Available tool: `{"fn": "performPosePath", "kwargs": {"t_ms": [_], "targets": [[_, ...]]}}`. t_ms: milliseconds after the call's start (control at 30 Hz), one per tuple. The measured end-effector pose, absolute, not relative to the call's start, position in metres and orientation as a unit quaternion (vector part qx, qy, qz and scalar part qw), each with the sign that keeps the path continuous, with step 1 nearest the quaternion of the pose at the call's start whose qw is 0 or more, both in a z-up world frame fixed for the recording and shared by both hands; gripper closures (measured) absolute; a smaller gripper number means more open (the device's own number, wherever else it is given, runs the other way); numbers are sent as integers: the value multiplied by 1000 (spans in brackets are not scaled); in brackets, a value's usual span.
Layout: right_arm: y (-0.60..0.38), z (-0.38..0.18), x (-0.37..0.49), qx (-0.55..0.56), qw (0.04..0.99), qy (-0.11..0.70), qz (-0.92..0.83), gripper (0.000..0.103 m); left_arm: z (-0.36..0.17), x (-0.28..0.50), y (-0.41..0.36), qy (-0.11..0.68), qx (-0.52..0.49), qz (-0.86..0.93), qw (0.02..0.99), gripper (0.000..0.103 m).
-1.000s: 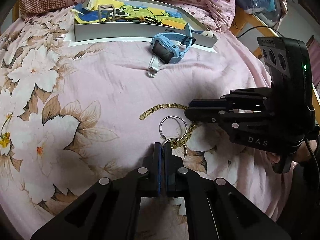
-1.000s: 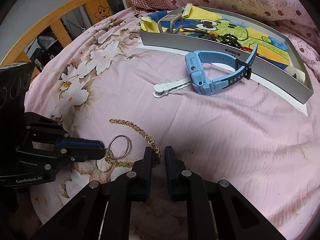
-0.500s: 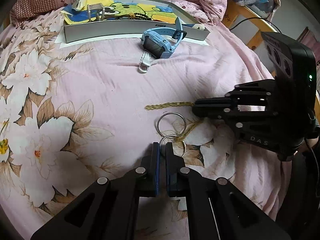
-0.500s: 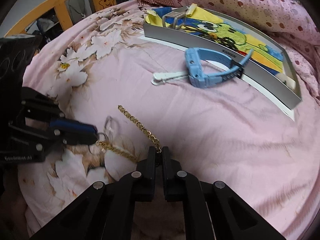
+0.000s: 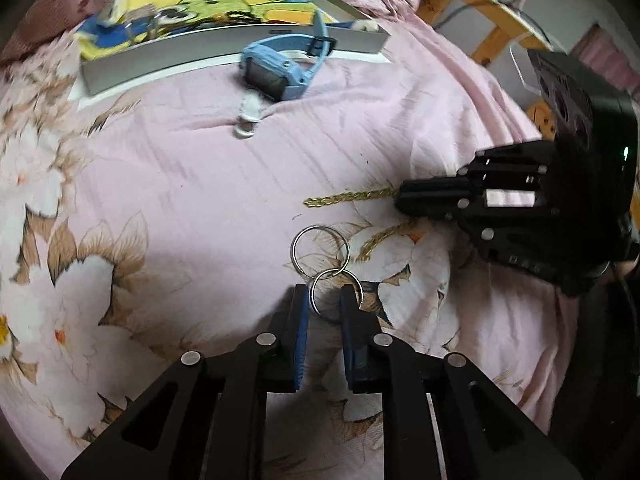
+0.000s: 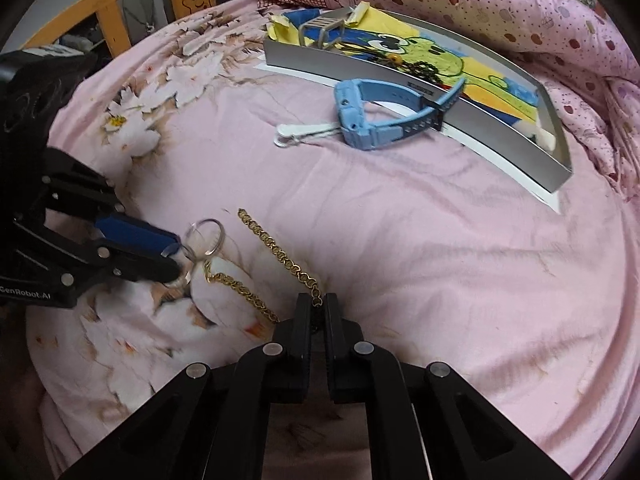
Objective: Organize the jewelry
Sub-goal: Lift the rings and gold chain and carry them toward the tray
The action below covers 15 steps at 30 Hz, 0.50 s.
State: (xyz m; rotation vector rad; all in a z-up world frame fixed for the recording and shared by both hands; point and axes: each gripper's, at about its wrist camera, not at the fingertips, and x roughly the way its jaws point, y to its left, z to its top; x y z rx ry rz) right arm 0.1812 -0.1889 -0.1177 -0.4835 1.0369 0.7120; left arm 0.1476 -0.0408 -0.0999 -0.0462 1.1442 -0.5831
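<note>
Gone taut a second ago, the gold chain (image 6: 276,258) now lies stretched across the pink floral bedspread (image 6: 420,232), its middle pinched in the clenched right tool (image 6: 318,312), both ends trailing off to the left. Beside it sit two linked silver rings (image 5: 320,258), one end of the chain just by them. Over on the left tool (image 5: 324,316), the jaws that were clamped a second ago are opening; the nearer ring sits loose between the blue pads (image 5: 301,320), and there's daylight on both sides of it. Further up the bed, a blue watch (image 6: 384,114) rests against the wall of the silver tray (image 6: 500,136), with a white clip (image 6: 300,132) just beside it. Inside the tray: a cartoon-print lining, a metal watch band (image 6: 324,26) at the far end and a dark beaded piece (image 6: 424,68) in the middle. Wooden bed rails (image 6: 116,12) frame the back.
</note>
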Motion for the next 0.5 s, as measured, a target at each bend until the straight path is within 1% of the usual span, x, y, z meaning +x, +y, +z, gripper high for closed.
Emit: {"fn": "performPosePath", "kwargs": {"t_ms": [167, 200, 233, 300, 500], "targets": [[-198, -118, 183, -215, 785, 483, 324, 97, -101, 144, -51, 529, 12, -266, 806, 91], [-199, -118, 184, -210, 785, 484, 324, 97, -101, 143, -51, 528, 14, -266, 806, 92], [-199, -118, 185, -203, 785, 487, 324, 97, -102, 143, -53, 527, 17, -264, 807, 97], [-200, -118, 188, -189, 787, 490, 324, 96, -103, 143, -54, 528, 16, -262, 808, 101], [-196, -119, 190, -174, 791, 493, 318, 96, -102, 138, -52, 526, 12, -249, 813, 101]]}}
